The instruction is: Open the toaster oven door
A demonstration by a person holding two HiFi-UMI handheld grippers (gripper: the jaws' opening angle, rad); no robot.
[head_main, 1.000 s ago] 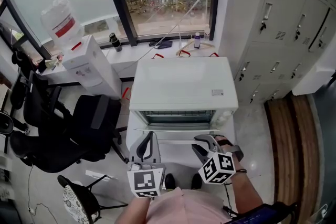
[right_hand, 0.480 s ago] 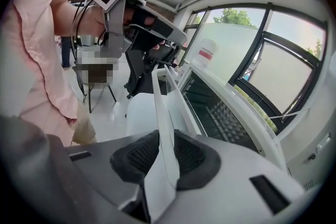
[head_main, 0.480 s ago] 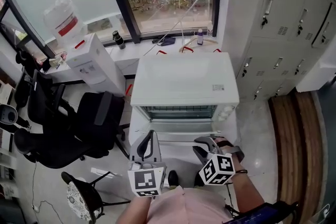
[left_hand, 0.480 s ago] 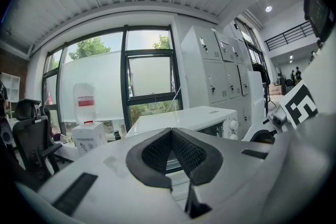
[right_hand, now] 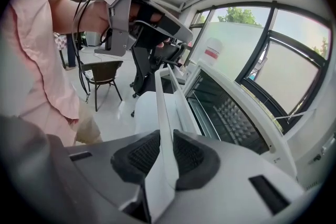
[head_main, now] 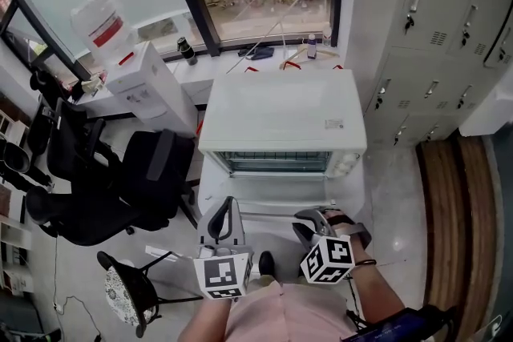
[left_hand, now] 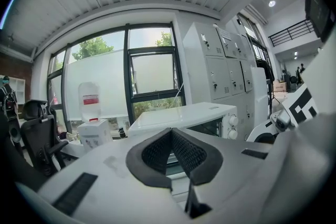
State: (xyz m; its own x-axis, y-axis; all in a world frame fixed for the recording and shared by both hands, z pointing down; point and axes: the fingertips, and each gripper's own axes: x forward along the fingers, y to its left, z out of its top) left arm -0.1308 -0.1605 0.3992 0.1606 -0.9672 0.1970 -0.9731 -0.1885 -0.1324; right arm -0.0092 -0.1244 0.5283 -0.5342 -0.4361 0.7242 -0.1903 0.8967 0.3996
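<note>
The white toaster oven [head_main: 280,120] stands in the middle of the head view, its door [head_main: 272,190] swung down and toward me. My right gripper [head_main: 309,222] is shut on the door's white handle bar [right_hand: 164,107], which runs between its pads. The open cavity with its wire rack [right_hand: 231,118] shows in the right gripper view. My left gripper [head_main: 227,214] hovers at the door's left front edge, shut with its pads touching and nothing between them [left_hand: 171,134]. The oven [left_hand: 178,115] lies just beyond it.
A water dispenser [head_main: 140,88] and a black office chair [head_main: 120,188] stand left of the oven, with a stool [head_main: 124,292] nearer me. Grey lockers [head_main: 433,12] and a wooden bench [head_main: 457,204] line the right. Small bottles stand on the window sill [head_main: 240,60] behind.
The oven has slid up in the head view while the handle and both grippers stay low, so the door reaches farther out. Neither gripper changed its hold.
</note>
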